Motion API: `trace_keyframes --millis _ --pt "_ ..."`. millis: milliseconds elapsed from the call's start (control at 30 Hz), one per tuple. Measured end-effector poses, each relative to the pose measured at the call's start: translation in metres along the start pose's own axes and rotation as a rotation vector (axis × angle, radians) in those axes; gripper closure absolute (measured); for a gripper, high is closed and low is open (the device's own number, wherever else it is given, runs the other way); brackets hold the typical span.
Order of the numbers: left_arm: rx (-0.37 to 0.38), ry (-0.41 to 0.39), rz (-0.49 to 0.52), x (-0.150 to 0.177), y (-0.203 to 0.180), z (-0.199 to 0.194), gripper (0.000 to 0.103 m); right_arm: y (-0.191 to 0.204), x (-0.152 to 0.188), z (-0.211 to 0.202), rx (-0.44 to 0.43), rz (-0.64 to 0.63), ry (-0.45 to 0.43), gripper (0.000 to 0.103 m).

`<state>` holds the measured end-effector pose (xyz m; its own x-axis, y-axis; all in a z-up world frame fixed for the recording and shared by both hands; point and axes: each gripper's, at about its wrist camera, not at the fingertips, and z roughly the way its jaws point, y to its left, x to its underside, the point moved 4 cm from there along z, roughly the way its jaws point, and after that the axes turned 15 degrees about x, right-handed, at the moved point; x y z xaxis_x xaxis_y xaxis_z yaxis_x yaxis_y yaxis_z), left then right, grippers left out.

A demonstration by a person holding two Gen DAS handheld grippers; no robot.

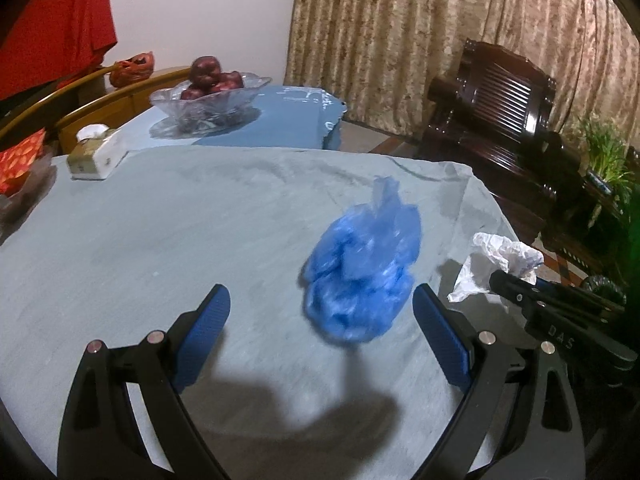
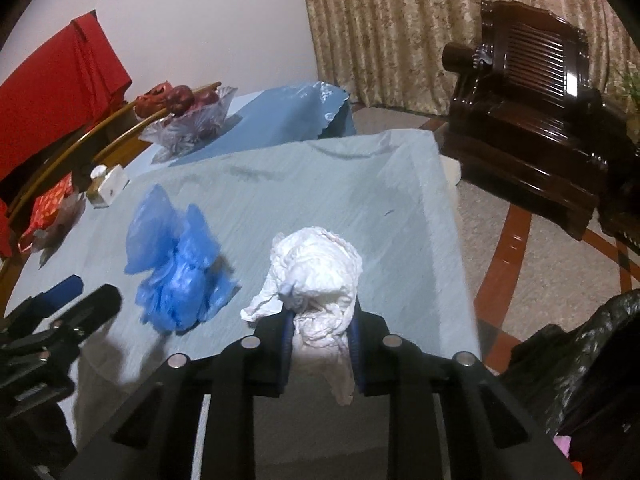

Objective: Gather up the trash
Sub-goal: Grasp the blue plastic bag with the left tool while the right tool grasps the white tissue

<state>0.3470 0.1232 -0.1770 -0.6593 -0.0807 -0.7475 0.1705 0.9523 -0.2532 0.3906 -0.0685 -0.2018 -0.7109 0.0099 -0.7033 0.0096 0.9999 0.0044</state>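
Your right tongs (image 2: 320,330) are clamped on the white crumpled paper (image 2: 316,264), which hides their tips, above the table (image 2: 360,184) edge. Your left tongs (image 1: 322,312) stand apart near the blurred blue plastic bag (image 1: 360,272). At the right, a black trash bag (image 2: 580,352) is cut off.

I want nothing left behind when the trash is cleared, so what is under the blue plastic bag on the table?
The blue plastic bag lies crumpled on the grey tablecloth, between the open left gripper's fingers. Only cloth and the bag's shadow show around it. Anything beneath or inside the bag is covered.
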Motion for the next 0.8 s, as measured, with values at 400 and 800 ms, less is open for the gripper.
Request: trace_keyframes --millis 400,800 --pt "0.020 0.099 0.026 -0.009 -0.002 0.064 0.023 -0.006 -0.001 0.012 -0.003 0.020 0.020 0.079" --pt "0.052 0.092 0.006 -0.002 -0.004 0.054 0.053 -0.003 -0.002 0.008 -0.012 0.020 0.014 0.079"
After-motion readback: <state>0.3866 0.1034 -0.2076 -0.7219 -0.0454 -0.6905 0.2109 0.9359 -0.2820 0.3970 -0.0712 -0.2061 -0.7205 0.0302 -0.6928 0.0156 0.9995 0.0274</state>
